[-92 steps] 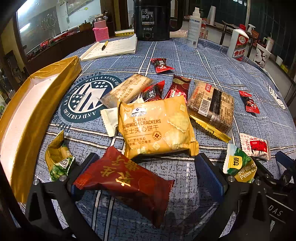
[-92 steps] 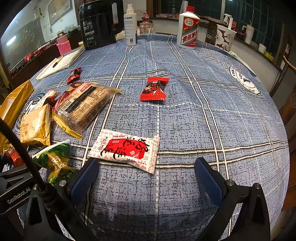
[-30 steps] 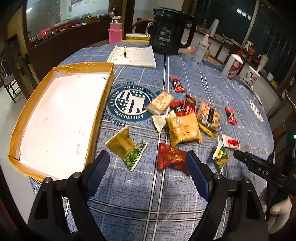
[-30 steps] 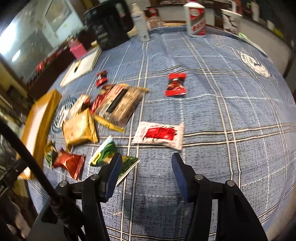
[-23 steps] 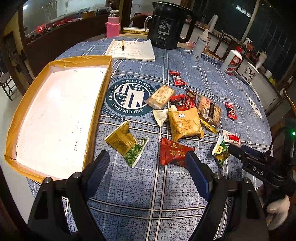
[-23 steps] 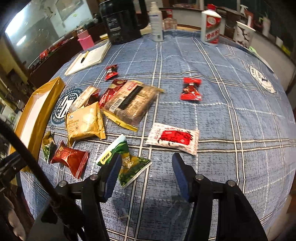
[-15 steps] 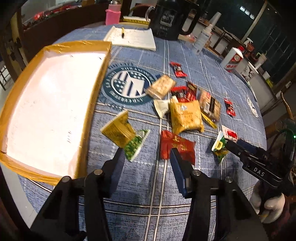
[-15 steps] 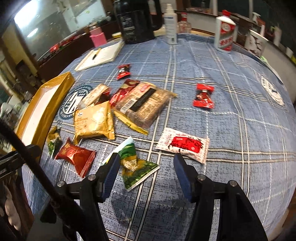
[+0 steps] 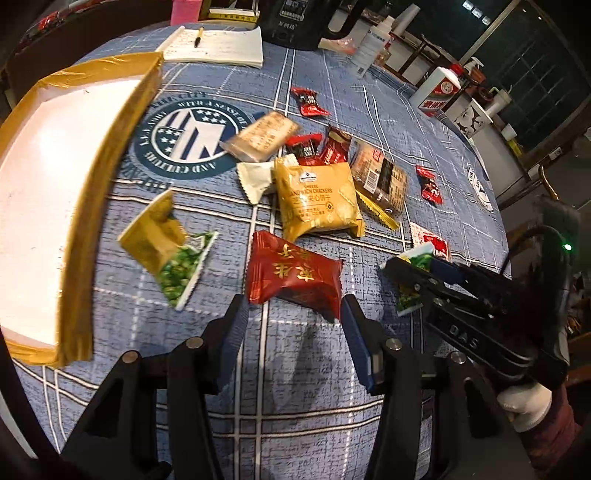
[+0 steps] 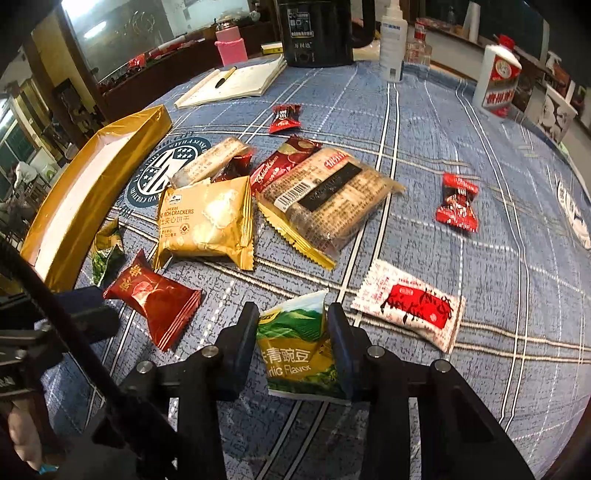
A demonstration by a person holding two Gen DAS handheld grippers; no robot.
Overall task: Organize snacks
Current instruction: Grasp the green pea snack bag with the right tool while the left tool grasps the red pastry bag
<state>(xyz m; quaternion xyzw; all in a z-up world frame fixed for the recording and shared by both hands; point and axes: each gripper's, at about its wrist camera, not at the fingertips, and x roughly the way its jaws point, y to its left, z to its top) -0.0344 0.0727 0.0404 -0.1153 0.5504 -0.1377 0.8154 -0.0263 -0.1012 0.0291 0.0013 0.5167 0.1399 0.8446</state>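
Several snack packets lie on the blue plaid tablecloth (image 9: pixel 295 413). My left gripper (image 9: pixel 293 317) is open, its fingers on either side of the near end of a dark red packet (image 9: pixel 293 275), which also shows in the right wrist view (image 10: pixel 155 299). My right gripper (image 10: pixel 291 325) has its fingers on both sides of a green pea packet (image 10: pixel 297 350), touching its edges. A gold tray (image 9: pixel 48 177) with a white inside lies at the left. A yellow cracker packet (image 9: pixel 317 199) and a gold-green pea packet (image 9: pixel 168 247) lie nearby.
A brown biscuit pack (image 10: pixel 328 199), a white-red sachet (image 10: pixel 410 302) and small red candies (image 10: pixel 456 206) lie further out. A notebook (image 9: pixel 218 46), black kettle (image 10: pixel 314 29), white bottles (image 10: pixel 498 81) and pink cup (image 10: pixel 231 46) stand at the far edge.
Both grippers have come down close to the table and narrowed. The left has come up to the dark red packet; the right has closed in around the green pea packet.
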